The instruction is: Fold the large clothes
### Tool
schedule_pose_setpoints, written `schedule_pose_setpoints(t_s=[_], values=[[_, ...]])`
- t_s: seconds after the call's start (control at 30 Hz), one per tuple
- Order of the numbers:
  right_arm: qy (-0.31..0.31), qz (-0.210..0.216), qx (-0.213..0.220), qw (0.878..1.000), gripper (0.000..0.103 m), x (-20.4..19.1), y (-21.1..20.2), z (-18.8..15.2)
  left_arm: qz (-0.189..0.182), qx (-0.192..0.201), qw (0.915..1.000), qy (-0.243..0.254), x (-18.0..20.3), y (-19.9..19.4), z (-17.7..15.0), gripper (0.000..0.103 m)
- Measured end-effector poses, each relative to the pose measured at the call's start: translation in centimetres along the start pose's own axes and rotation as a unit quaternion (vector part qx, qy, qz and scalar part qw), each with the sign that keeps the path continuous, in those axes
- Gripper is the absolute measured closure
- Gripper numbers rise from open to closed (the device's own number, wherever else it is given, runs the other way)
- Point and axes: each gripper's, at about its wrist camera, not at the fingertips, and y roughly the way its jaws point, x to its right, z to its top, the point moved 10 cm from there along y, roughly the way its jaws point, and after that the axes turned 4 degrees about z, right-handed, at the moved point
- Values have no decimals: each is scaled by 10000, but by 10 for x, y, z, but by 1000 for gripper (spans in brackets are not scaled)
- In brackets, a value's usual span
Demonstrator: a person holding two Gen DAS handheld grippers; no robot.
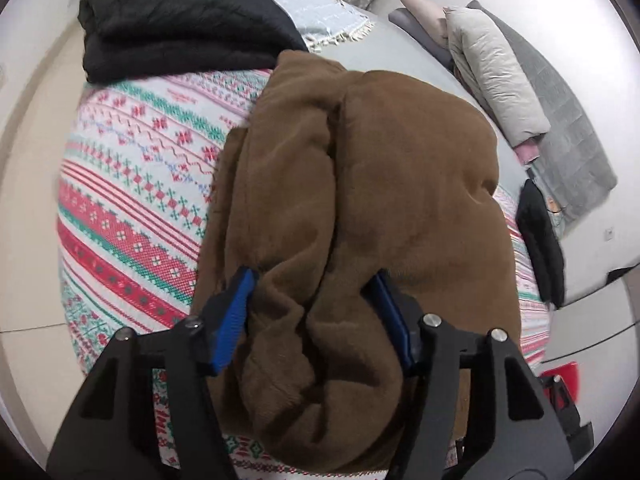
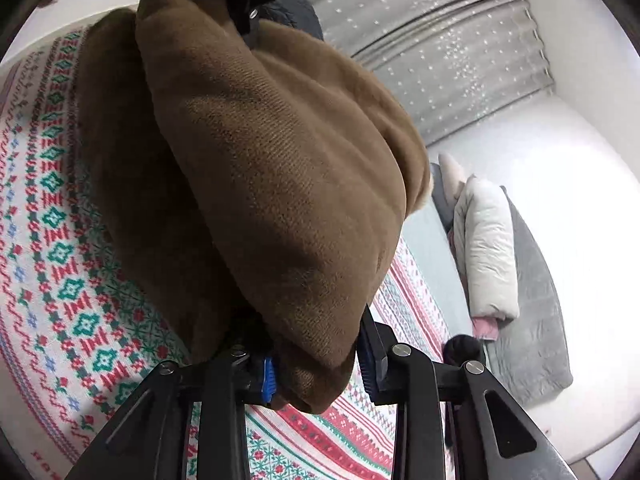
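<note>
The bed (image 1: 132,184) wears a red, green and white patterned cover. On that cover lies the brown fleece garment (image 1: 360,200), bundled in thick folds. Beyond the garment sits a black folded garment (image 1: 172,32); to its right lies a pale puffer jacket (image 1: 492,80). The left gripper (image 1: 316,312) clamps a bunched brown fold. The right gripper (image 2: 316,364) pinches another brown edge, lifted off the cover.
</note>
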Motion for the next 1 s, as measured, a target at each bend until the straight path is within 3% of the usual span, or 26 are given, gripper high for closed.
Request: schedule_pose_setpoints(t_s=[0.13, 0.2, 0.27, 0.3, 0.33, 0.4, 0.43, 0.6, 0.67, 0.77, 0.87, 0.9, 1.0], values=[[31, 417, -44, 9991, 66, 2, -8, -9, 170, 118, 9990, 396, 3, -6, -6, 40], [382, 1229, -69, 9917, 58, 13, -19, -8, 149, 150, 9991, 362, 2, -12, -6, 40], [994, 2434, 141, 9647, 51, 24, -37, 0, 47, 103, 9995, 291, 0, -13, -7, 39], [1387, 3148, 406, 9381, 51, 36, -51, 8, 33, 87, 9995, 286, 1, -12, -7, 38], [1664, 3539, 603, 9184, 51, 49, -58, 14, 51, 83, 9995, 298, 2, -11, -7, 38], [2291, 3674, 827, 8976, 51, 93, -48, 33, 116, 100, 9993, 329, 5, -9, -7, 38], [2525, 3614, 796, 8940, 51, 108, -35, 38, 165, 117, 9992, 351, 6, -9, -8, 38], [3699, 3706, 288, 8514, 51, 162, 76, 70, 229, 130, 9988, 419, 8, -8, -9, 38], [3798, 3674, 46, 8490, 51, 172, 113, 82, 207, 129, 9986, 470, 8, -7, -8, 38], [4000, 3797, -334, 8335, 51, 162, 167, 103, 330, 192, 9970, 676, 9, -5, -10, 37], [3908, 3843, -809, 8325, 48, 143, 205, 120, 504, 241, 9949, 842, 9, -3, -10, 37], [3751, 3872, -1019, 8360, 47, 119, 213, 117, 550, 248, 9943, 880, 9, -3, -10, 37], [3193, 3572, -1259, 8687, 46, 100, 224, 123, 540, 188, 9939, 946, 8, -1, -10, 37]])
